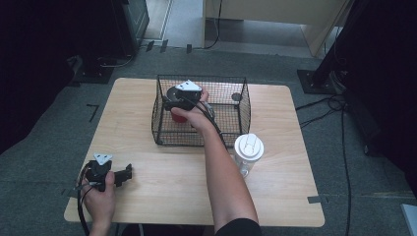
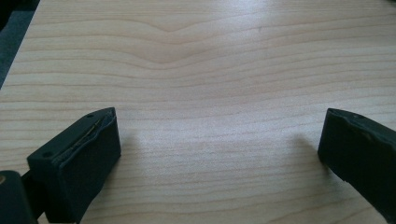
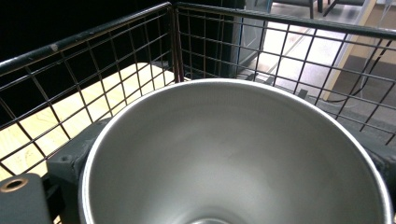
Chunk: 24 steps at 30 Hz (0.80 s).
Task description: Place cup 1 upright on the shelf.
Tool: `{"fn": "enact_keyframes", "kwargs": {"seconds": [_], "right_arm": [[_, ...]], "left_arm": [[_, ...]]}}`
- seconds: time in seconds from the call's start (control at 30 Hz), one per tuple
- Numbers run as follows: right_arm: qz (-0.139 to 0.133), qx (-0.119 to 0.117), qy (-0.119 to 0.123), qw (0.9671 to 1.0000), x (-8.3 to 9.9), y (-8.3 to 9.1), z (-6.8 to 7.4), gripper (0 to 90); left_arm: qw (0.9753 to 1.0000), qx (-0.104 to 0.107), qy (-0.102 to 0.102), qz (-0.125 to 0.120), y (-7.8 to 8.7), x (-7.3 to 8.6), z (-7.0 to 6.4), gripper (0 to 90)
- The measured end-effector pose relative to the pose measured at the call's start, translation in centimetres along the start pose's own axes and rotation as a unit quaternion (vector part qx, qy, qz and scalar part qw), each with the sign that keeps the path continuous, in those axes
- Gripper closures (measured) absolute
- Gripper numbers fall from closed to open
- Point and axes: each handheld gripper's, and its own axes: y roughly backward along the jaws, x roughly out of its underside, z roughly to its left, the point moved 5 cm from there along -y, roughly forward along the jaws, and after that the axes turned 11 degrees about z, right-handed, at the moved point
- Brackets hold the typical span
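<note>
A black wire basket stands at the middle of the wooden table. Inside its left half, my right gripper is shut on a cup that is red outside. The cup's steel inside sits between the two jaws in the right gripper view, with basket mesh close behind it. My left gripper rests low over the table's front left, held by a hand. It is open, its fingers wide apart over bare wood, with nothing between them.
A white lidded tumbler stands upright on the table just right of the basket's front corner, close to the right forearm. A small dark round thing lies in the basket's back right. Cables cross the grey floor at the right.
</note>
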Motion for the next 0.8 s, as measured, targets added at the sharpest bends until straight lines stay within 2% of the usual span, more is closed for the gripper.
{"fn": "enact_keyframes", "kwargs": {"seconds": [0.13, 0.17, 0.23, 0.37, 0.5, 0.7, 0.8], "right_arm": [[0.003, 0.005, -0.007, 1.0000, 0.0, 0.1, 0.0, 6.1], [0.004, 0.010, -0.008, 0.9999, 0.0, 0.2, -0.1, 2.9], [0.010, 0.010, -0.003, 0.9999, 0.1, 0.3, -0.1, 0.0], [0.008, 0.025, 0.004, 0.9996, 0.0, 0.8, -0.3, 0.0], [-0.004, 0.028, 0.004, 0.9996, -0.5, 1.4, -0.5, 0.0], [-0.032, 0.018, 0.008, 0.9993, -1.7, 3.0, -0.2, 0.0], [-0.044, 0.016, 0.000, 0.9989, -2.3, 4.0, -0.3, 0.0]], "left_arm": [[1.0000, 0.000, 0.000, 0.000, 0.0, 0.0, 0.0, 0.0], [1.0000, 0.000, 0.000, 0.000, 0.0, 0.0, 0.0, 0.0], [1.0000, 0.000, 0.000, 0.000, 0.0, 0.0, 0.0, 0.0], [1.0000, 0.000, 0.000, -0.001, 0.0, 0.0, 0.0, 0.0], [1.0000, 0.000, 0.000, 0.000, 0.0, 0.0, 0.0, 0.0], [1.0000, 0.000, 0.000, 0.000, 0.0, 0.0, 0.0, 0.0], [1.0000, 0.000, 0.000, -0.001, 0.0, 0.0, 0.0, 0.0]]}}
